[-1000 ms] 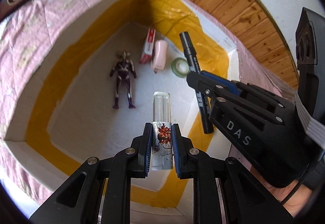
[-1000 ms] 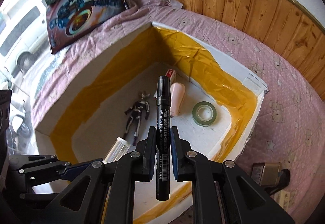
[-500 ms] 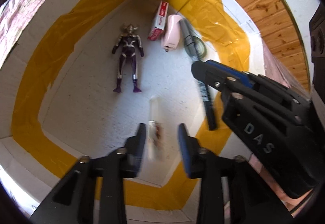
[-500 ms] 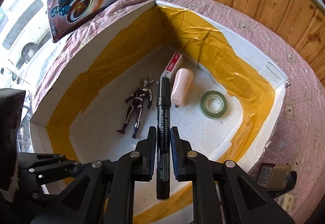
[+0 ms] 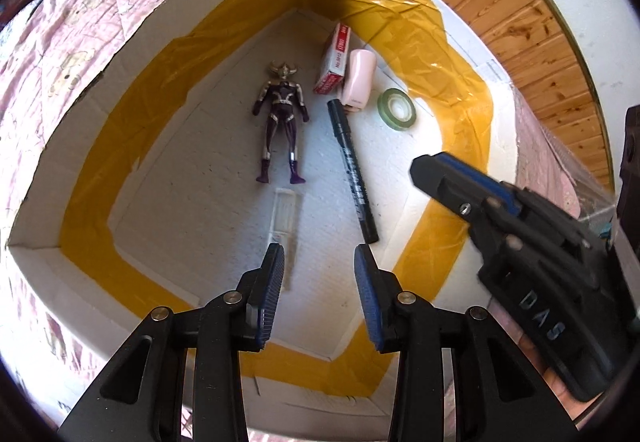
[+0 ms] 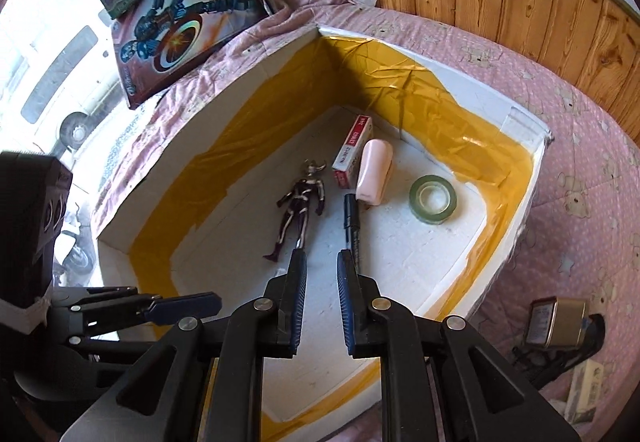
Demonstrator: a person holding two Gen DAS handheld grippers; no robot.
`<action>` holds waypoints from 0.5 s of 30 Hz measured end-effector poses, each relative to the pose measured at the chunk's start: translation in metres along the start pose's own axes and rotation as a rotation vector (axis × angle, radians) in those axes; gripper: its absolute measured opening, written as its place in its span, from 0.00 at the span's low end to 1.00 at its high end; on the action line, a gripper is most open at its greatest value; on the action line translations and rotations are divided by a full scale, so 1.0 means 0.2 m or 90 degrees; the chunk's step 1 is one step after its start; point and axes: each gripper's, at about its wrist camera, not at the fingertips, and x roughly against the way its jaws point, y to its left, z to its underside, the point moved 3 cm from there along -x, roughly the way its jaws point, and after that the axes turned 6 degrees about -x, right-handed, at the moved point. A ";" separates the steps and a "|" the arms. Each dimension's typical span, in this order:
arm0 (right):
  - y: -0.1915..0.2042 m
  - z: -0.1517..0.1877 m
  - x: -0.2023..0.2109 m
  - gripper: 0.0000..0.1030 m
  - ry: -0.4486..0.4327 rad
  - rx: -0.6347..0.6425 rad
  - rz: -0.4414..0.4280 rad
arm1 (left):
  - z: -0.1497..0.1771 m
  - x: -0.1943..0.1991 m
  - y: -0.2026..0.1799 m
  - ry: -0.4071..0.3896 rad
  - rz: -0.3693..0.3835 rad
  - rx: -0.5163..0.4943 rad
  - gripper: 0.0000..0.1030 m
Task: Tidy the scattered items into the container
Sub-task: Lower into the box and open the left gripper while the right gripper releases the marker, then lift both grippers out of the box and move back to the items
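Over the foam box both my tongs point steeply down, each with nothing between its pads. My left gripper stands wide, its jaws having just been opening, and the clear tube lies on the floor below. My right gripper is narrowly parted, jaws just opening; the black marker rests at one o'clock from the tube. I judge this the release step; next calls for lifting clear to fetch more. Inside: one figure, one red carton, one pink stapler, one tape roll, one marker, one tube
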 end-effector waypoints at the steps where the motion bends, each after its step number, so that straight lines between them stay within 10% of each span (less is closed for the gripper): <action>1: 0.00 0.01 0.01 0.17 -0.003 0.001 0.000 | 0.01 0.01 -0.01 -0.002 -0.003 -0.002 0.37; 15: 0.04 0.11 0.23 0.18 -0.065 0.013 -0.016 | 0.12 0.21 -0.15 -0.109 -0.069 -0.089 0.37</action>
